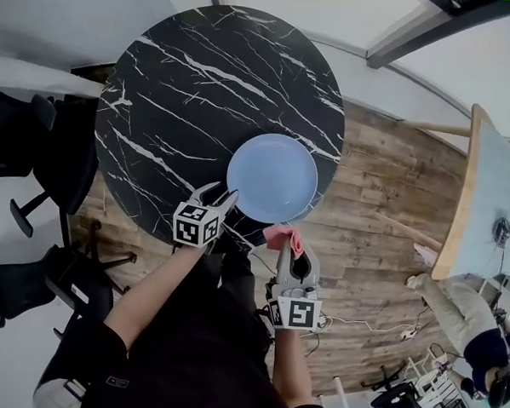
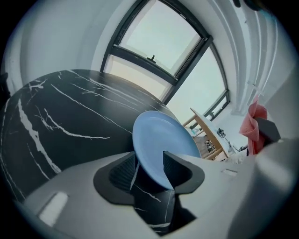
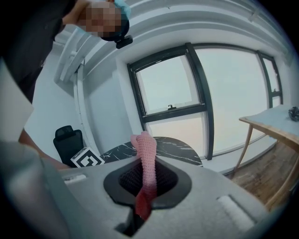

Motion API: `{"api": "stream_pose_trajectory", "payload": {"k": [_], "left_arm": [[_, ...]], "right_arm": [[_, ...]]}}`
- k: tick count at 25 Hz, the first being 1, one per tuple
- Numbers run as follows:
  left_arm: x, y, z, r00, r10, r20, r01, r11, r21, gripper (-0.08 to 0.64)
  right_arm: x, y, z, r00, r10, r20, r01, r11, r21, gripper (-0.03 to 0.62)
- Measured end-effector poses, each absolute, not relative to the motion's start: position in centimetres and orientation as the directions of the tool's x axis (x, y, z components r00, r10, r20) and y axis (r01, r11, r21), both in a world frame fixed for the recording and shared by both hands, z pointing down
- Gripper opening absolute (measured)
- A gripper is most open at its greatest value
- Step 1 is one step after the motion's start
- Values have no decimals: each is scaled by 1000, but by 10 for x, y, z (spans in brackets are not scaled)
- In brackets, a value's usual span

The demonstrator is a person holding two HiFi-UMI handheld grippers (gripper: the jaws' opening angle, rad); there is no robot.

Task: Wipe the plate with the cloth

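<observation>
A light blue plate lies on the near right part of a round black marble table. My left gripper hangs at the plate's near left rim with its jaws spread and nothing pressed between them. In the left gripper view the plate shows beyond the gap of the left gripper, apart from both pads. My right gripper is off the table's near edge, shut on a pink knitted cloth. In the right gripper view the cloth stands up out of the right gripper.
Black office chairs stand left of the table on a pale floor. Wooden planks cover the floor to the right. A light wooden table and a person are at the far right. Large windows lie beyond the table.
</observation>
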State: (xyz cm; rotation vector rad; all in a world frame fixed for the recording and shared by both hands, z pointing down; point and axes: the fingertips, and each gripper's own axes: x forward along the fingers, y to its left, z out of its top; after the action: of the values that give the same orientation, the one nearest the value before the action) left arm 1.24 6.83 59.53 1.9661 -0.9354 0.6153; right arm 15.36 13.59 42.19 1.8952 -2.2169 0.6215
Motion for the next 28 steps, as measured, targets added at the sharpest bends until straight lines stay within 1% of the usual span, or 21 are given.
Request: {"api": "stream_pose_trajectory", "payload": {"k": [4,6,8,9,13,14,17,18,19,21,25,28], "left_arm": [[16,60,613,599,-343,724,-799,-309,515,206],[18,60,619,601,-320,732,-798,-295,526,182],[19,61,624,604,-307,736,-796,-286,534,142],[20,61,626,606,-301,736,-794,-283,537,135],[19,63,634,606,-281,745,-794,-272,543,151],[18,64,635,603,-285,745,-797,-266,543,133],[17,63,635,601,-300,741,-799,-254,545,122],[18,63,636,603,-300,739,-797,-253,548,117],[19,62,636,607,-300,736,-795,-249,553,90],[21,60,636,608,-311,731,-794,-229,563,73],[20,55,638,596,-336,729,-799,-155,582,28],[22,54,638,596,-340,728,-797,-138,588,20]], "right_arm": [[148,114,451,-181,-895,407,-970,96,-222,9],[144,104,470,-179,-882,436,-969,80,-236,11],[141,97,485,-177,-871,459,-966,63,-252,11],[139,94,491,-176,-867,467,-965,57,-258,11],[131,85,507,-177,-843,507,-964,45,-261,11],[128,85,512,-179,-834,522,-965,45,-259,11],[120,82,529,-189,-801,569,-965,44,-260,11],[116,80,536,-196,-786,587,-964,44,-263,11],[112,79,543,-205,-768,607,-963,46,-267,11],[101,77,558,-230,-720,655,-960,58,-273,11],[84,78,589,-257,-611,749,-961,83,-262,11],[76,80,608,-266,-538,800,-962,96,-255,12]]}}
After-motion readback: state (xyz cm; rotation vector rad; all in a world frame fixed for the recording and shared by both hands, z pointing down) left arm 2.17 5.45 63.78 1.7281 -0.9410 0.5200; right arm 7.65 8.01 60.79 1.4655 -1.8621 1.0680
